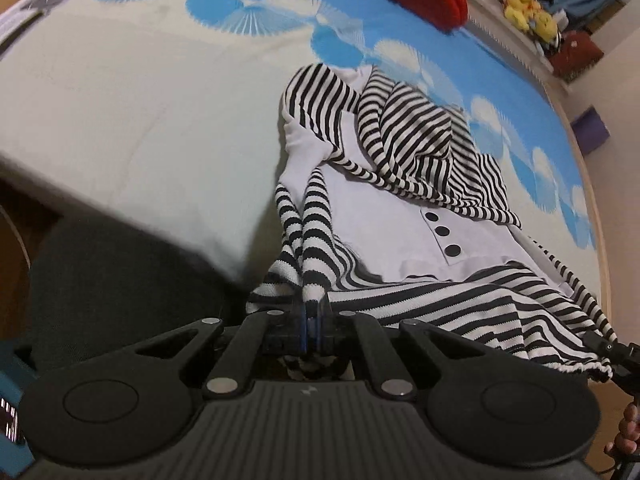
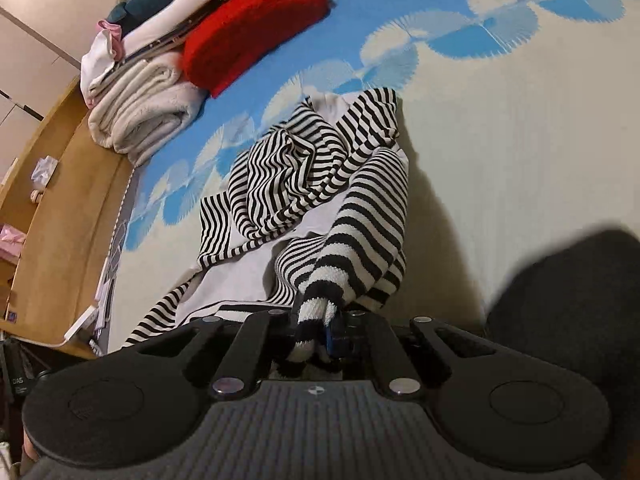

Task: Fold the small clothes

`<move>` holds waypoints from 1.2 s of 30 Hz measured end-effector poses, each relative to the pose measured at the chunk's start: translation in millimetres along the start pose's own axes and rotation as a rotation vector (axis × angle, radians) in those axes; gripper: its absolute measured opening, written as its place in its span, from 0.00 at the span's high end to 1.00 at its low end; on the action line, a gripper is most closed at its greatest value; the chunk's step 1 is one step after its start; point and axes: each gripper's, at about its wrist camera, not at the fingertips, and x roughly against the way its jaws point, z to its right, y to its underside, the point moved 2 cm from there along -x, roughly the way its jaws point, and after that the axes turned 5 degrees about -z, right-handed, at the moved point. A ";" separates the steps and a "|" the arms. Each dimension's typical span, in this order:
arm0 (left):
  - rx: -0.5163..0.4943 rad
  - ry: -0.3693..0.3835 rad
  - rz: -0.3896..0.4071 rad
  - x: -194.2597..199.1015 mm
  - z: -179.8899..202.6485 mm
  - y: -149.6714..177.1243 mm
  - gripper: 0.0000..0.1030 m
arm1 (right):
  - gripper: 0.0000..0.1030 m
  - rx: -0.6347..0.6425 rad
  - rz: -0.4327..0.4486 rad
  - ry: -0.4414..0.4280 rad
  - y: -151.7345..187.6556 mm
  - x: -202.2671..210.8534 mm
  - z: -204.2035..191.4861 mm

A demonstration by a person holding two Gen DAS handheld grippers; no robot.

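Both the left gripper (image 1: 313,312) and the right gripper (image 2: 320,320) are clamped on the striped dress (image 1: 420,200), which drapes ahead of them onto the bed (image 1: 140,100).

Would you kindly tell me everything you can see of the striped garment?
The garment is a black-and-white striped knit with a plain white front panel bearing three black buttons. It lies crumpled on the blue-and-cream bedspread, near edge lifted. The left claw and right claw are each shut on a striped part.
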 end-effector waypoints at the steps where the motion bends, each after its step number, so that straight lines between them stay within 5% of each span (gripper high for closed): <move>1: 0.006 0.004 -0.023 -0.8 -0.9 9.5 0.96 | 0.92 -0.015 -0.013 0.001 7.9 4.7 3.9; 6: 0.045 0.002 -0.106 -13.0 -10.9 26.8 0.96 | 0.92 -0.106 -0.076 0.027 39.0 13.6 22.4; 11: 0.060 0.001 -0.136 -28.0 -8.5 -14.4 0.96 | 0.92 -0.149 -0.094 0.039 18.4 0.7 18.2; 15: 0.027 0.001 -0.108 -47.7 7.5 -92.7 0.96 | 0.92 -0.173 -0.080 0.039 -38.3 -28.3 3.7; 19: 0.044 0.000 -0.027 -85.1 25.7 -217.1 0.92 | 0.91 -0.196 -0.018 0.050 -134.2 -87.1 -5.7; 21: 0.073 -0.036 0.051 -109.7 32.1 -281.4 0.70 | 0.76 -0.236 0.032 0.080 -183.6 -126.6 -3.8; 22: 0.111 -0.077 0.091 -115.0 31.3 -305.4 0.63 | 0.61 -0.222 0.063 0.096 -207.6 -146.2 -3.5; 25: 0.137 -0.142 0.223 -111.3 30.9 -347.9 0.43 | 0.48 -0.167 0.126 0.132 -251.5 -170.2 -3.1; 27: 0.098 -0.130 0.274 -106.1 27.1 -348.6 0.22 | 0.42 -0.096 0.163 0.118 -258.4 -166.1 -3.7; 30: -0.034 -0.147 0.322 -113.4 22.9 -321.9 0.20 | 0.38 0.077 0.207 0.092 -245.0 -157.5 2.1; 36: -0.271 -0.262 0.216 -173.6 19.3 -259.9 0.21 | 0.40 0.485 0.185 0.272 -209.2 -189.0 13.2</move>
